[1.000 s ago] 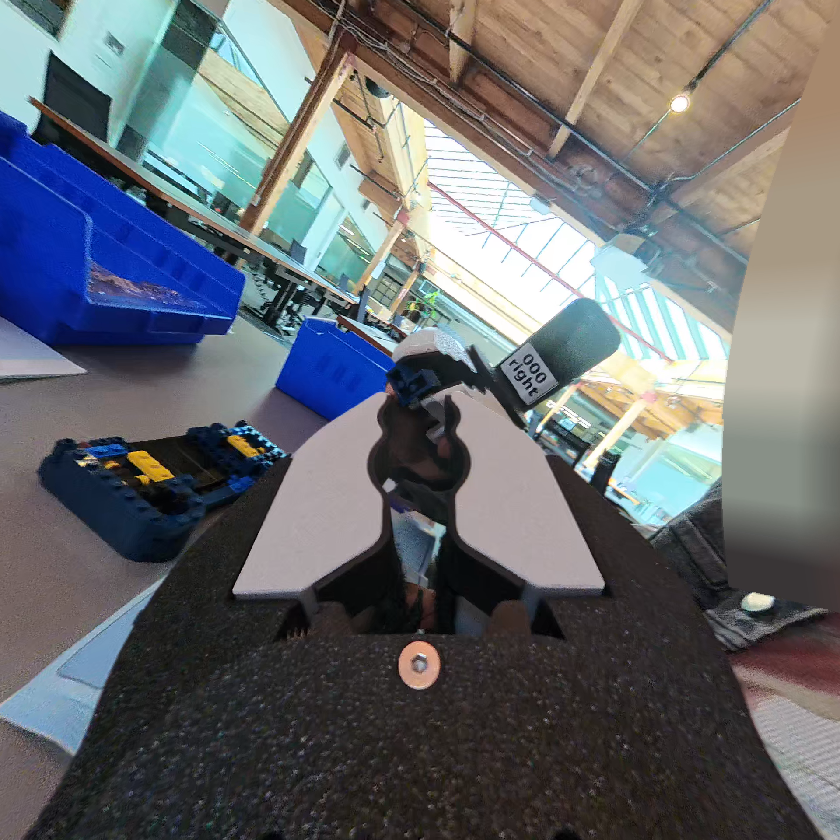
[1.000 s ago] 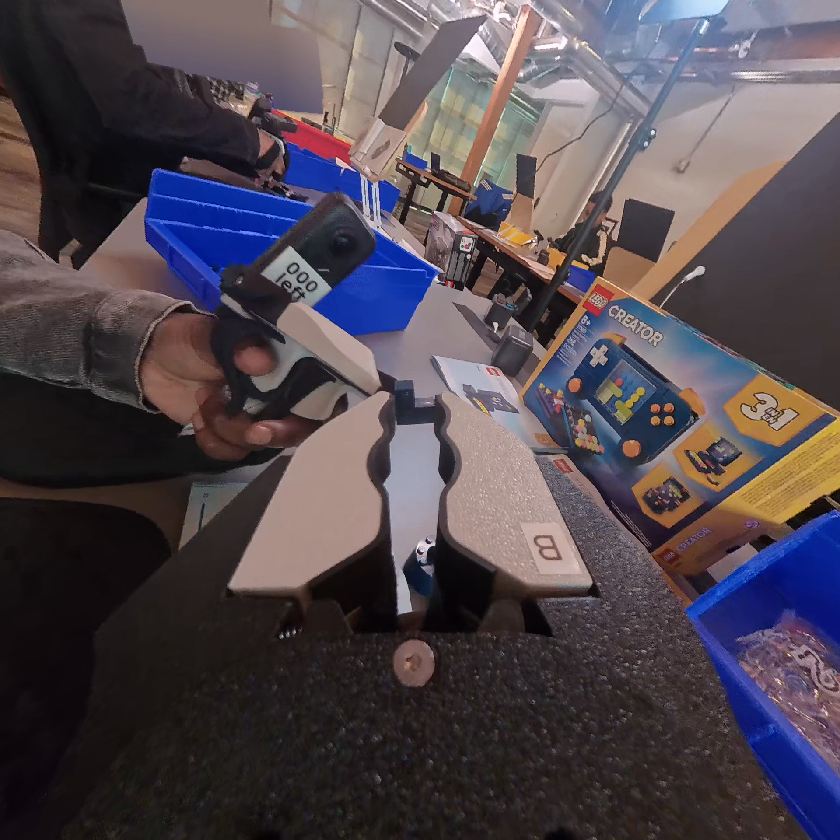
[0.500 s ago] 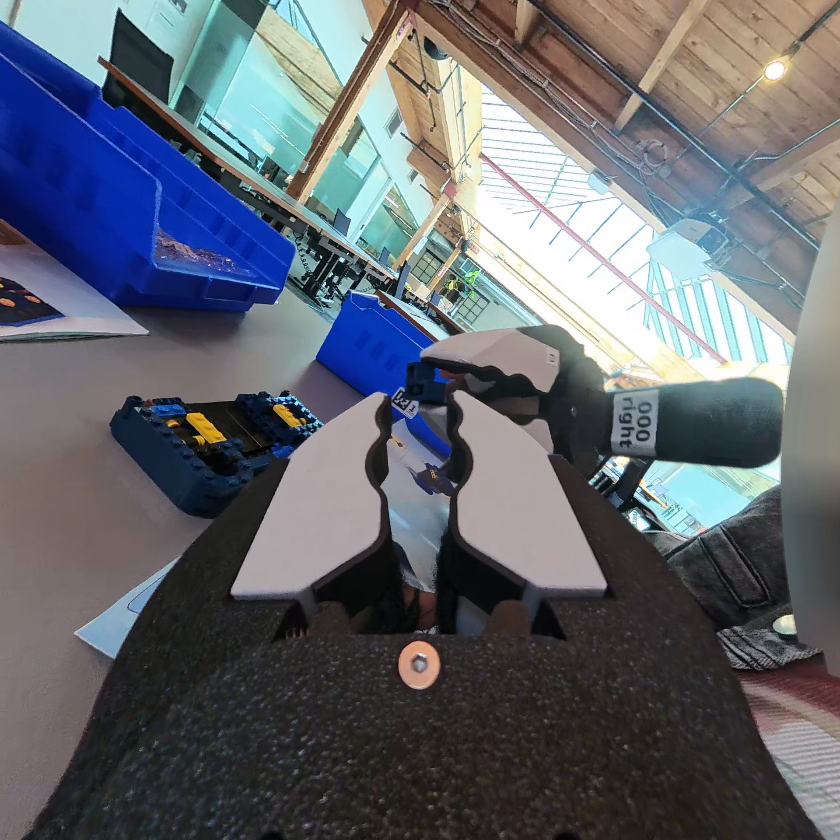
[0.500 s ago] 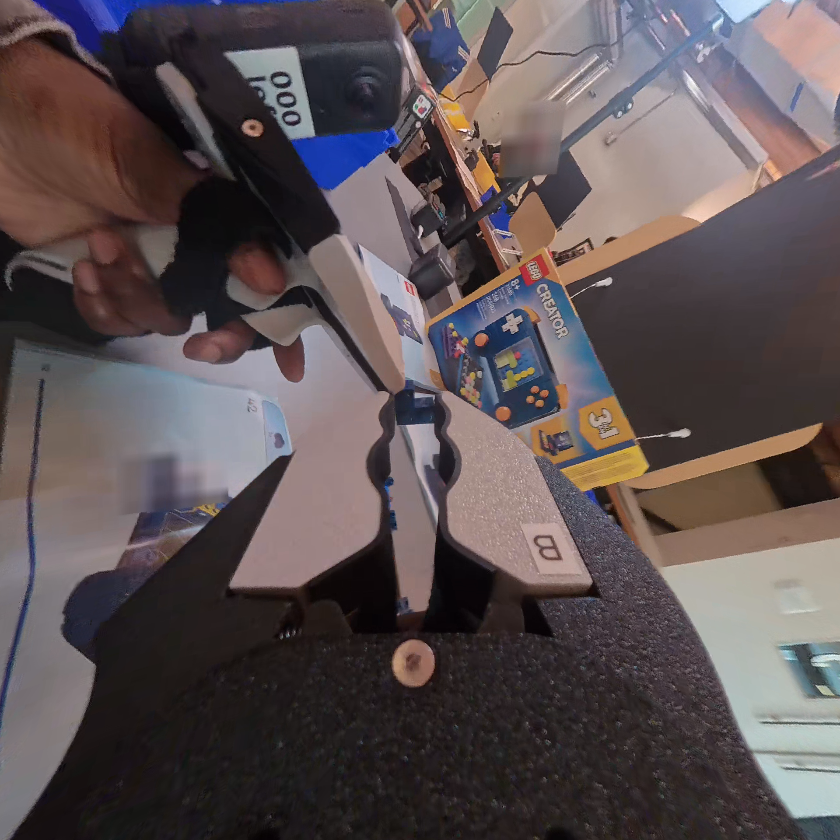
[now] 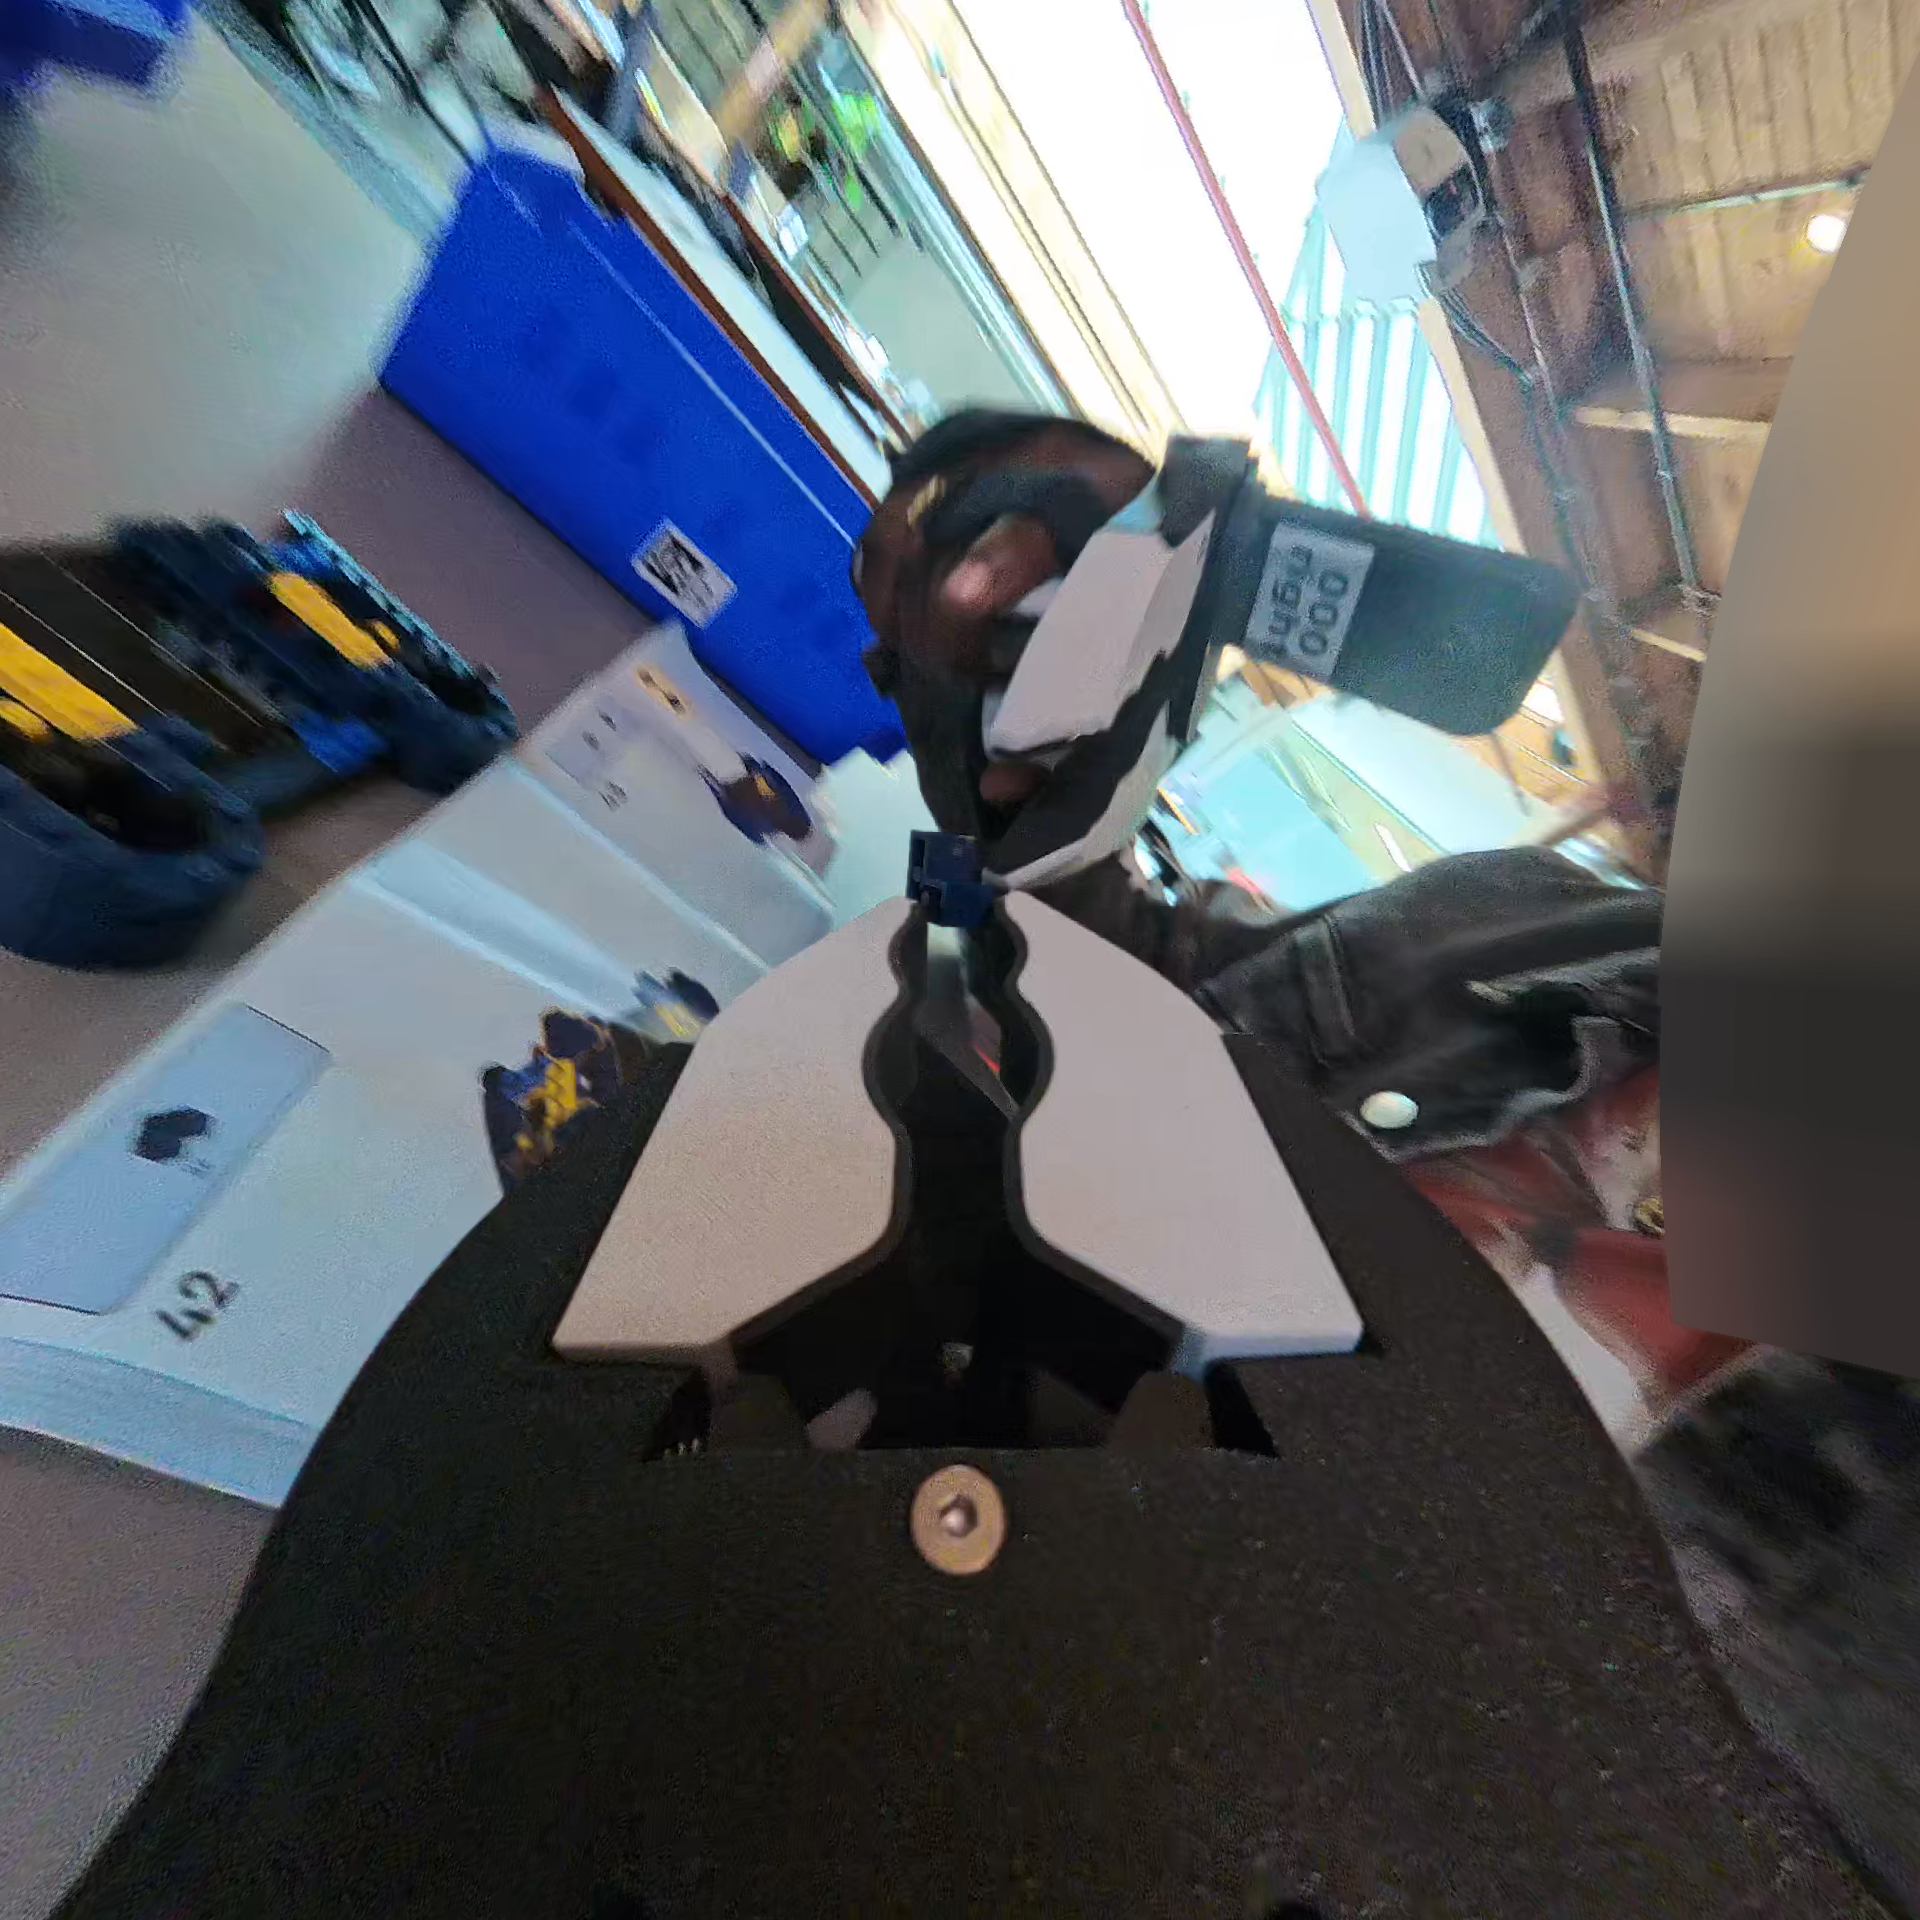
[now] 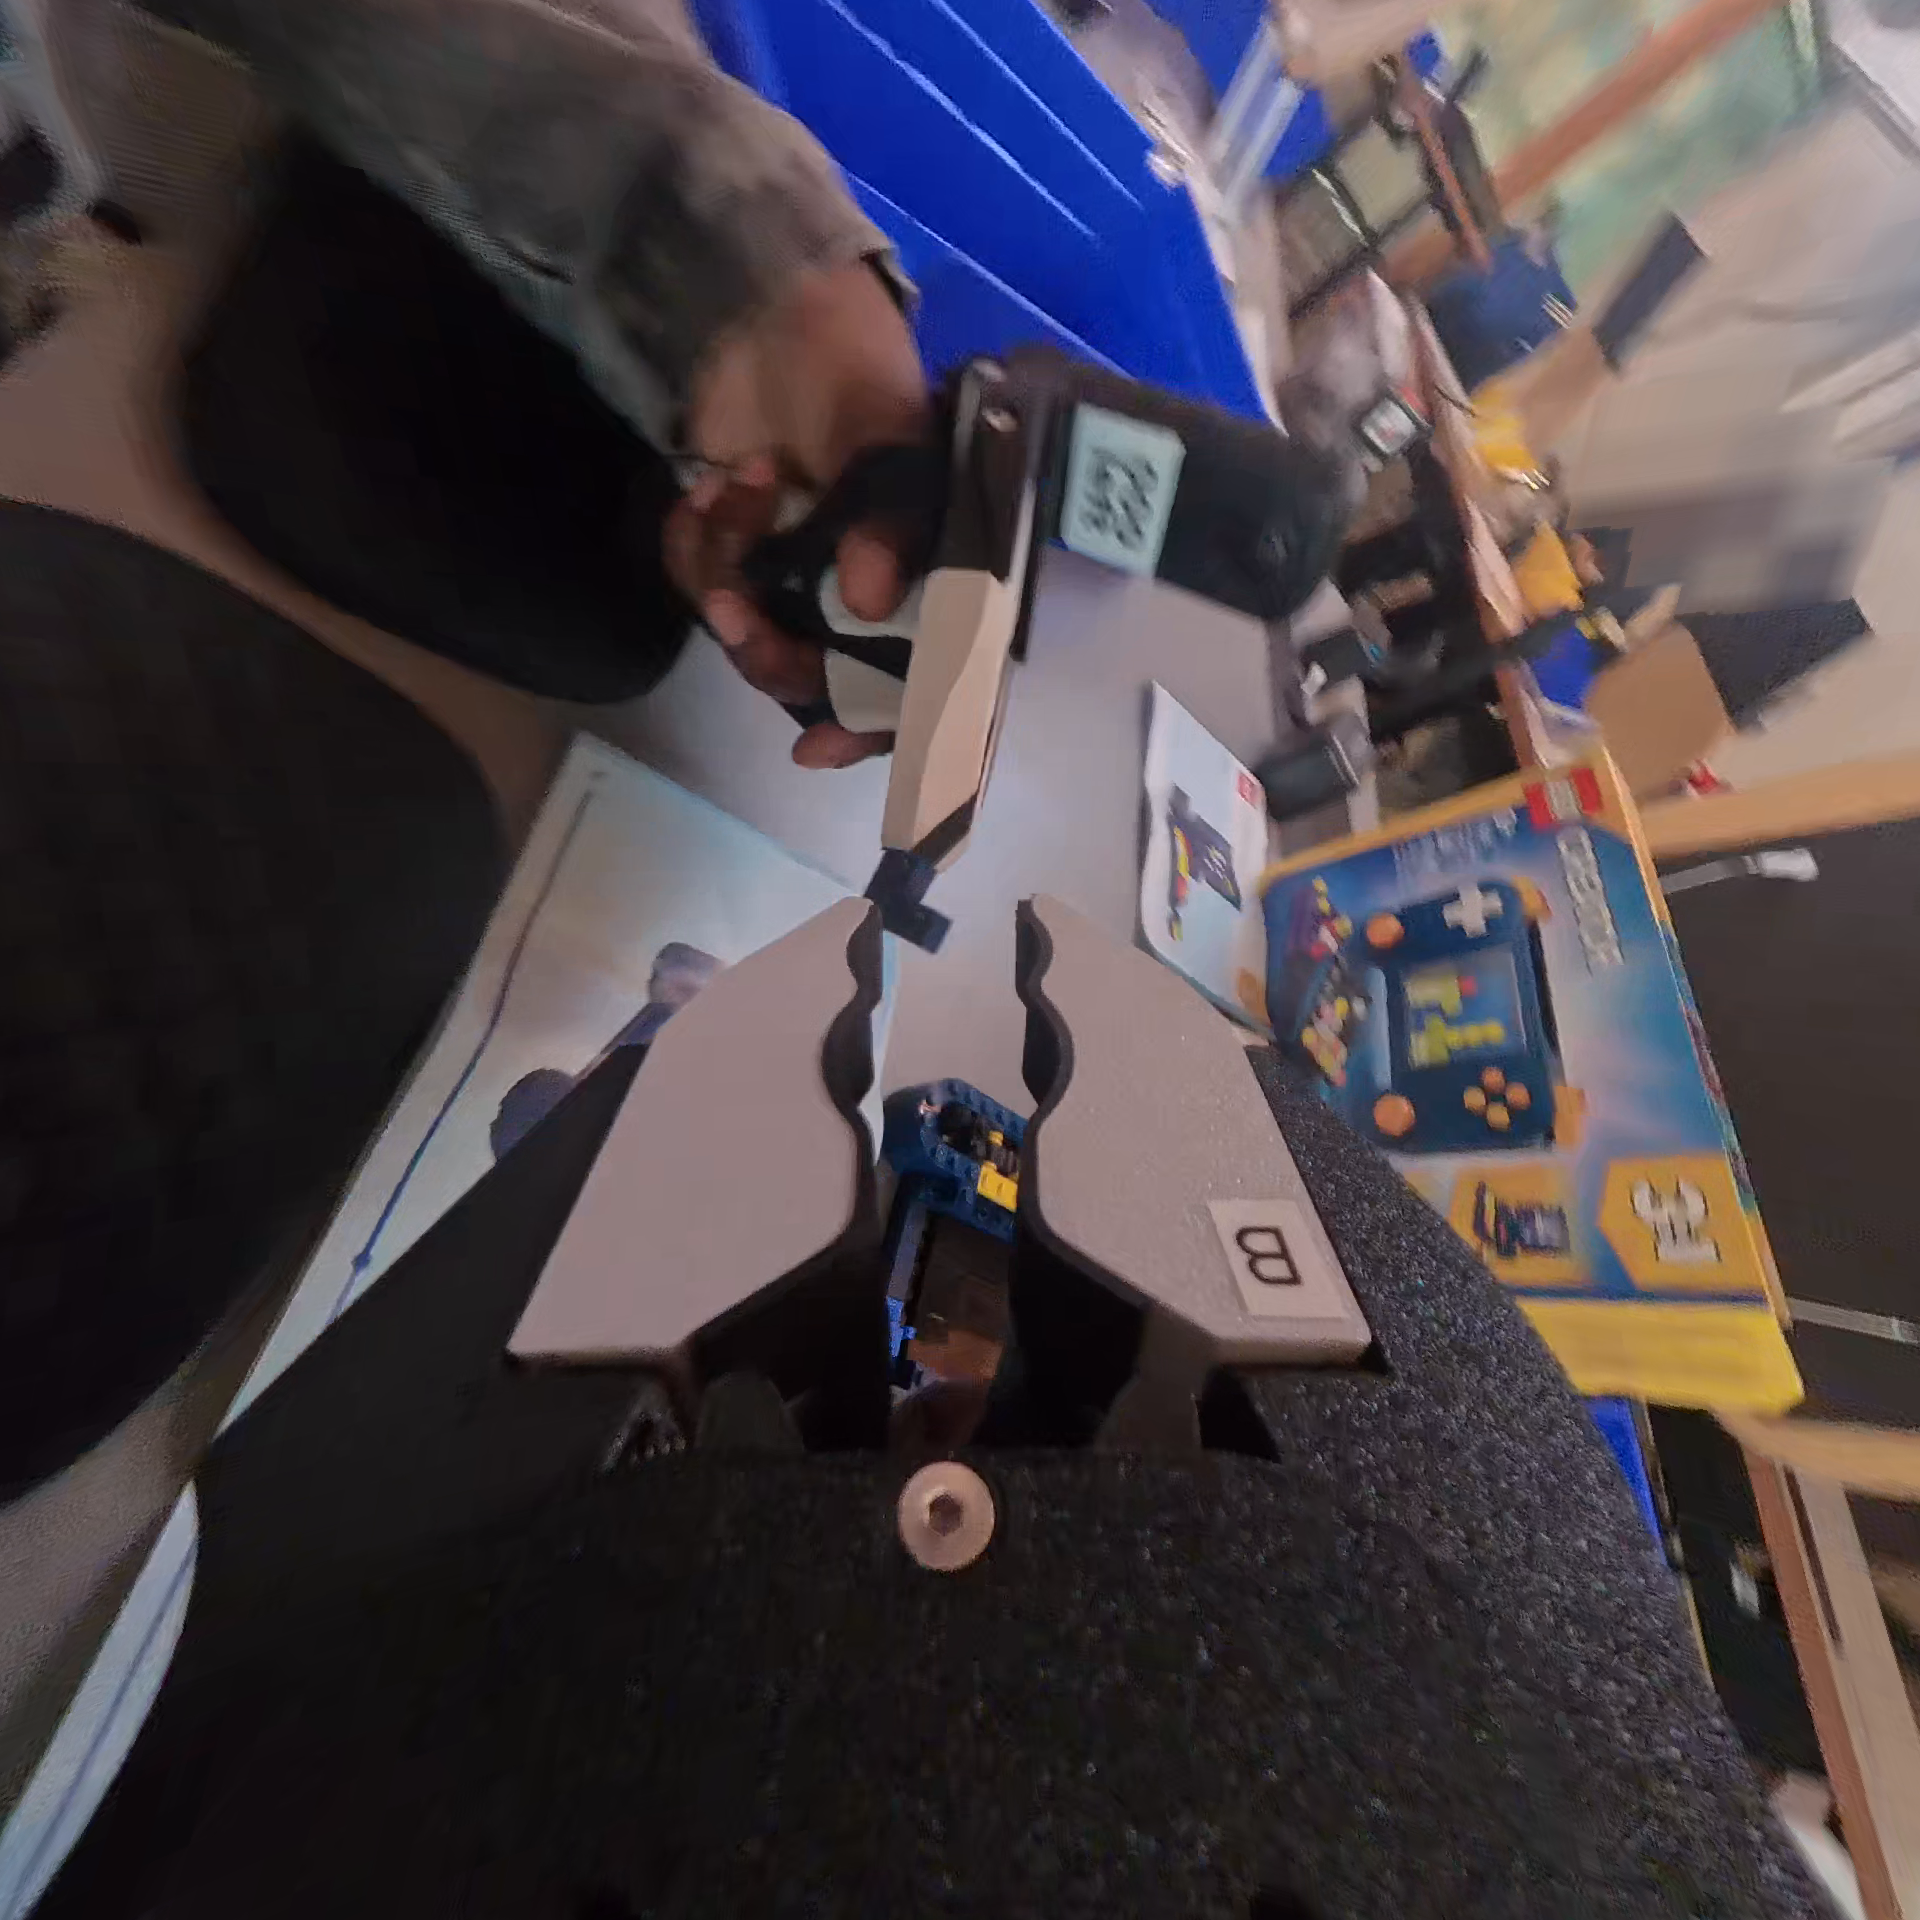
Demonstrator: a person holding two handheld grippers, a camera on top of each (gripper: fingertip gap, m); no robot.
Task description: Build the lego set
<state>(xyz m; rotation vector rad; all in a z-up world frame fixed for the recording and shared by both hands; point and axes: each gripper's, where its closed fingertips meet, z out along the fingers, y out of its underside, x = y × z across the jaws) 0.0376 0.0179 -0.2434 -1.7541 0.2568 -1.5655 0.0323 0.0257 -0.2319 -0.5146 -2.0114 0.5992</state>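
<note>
In the left wrist view my left gripper (image 5: 961, 916) is shut on a small dark blue brick piece (image 5: 945, 871), pinched at its fingertips above the table. The right wrist view shows this too: the left gripper (image 6: 920, 857) comes down from above with the dark blue piece (image 6: 902, 899) at its tip. My right gripper (image 6: 945, 920) is open. The piece sits just beside its left fingertip (image 6: 857, 935), and the pads do not press on it. In the left wrist view the right gripper (image 5: 1039, 873) points its tips at the piece from behind.
A dark blue brick build with yellow parts (image 5: 156, 727) lies on the grey table, also showing under my right fingers (image 6: 956, 1143). An open instruction booklet (image 5: 312, 1143) lies below. There are blue bins (image 5: 623, 416), a printed set box (image 6: 1507, 1091) and a second booklet (image 6: 1195, 852). Only a small space, under 4 cm, lies between the two pairs of fingers.
The right gripper held the dark blue piece before; now it has opened and the left gripper has closed on the piece. Both views have swung and tilted down toward the table.
</note>
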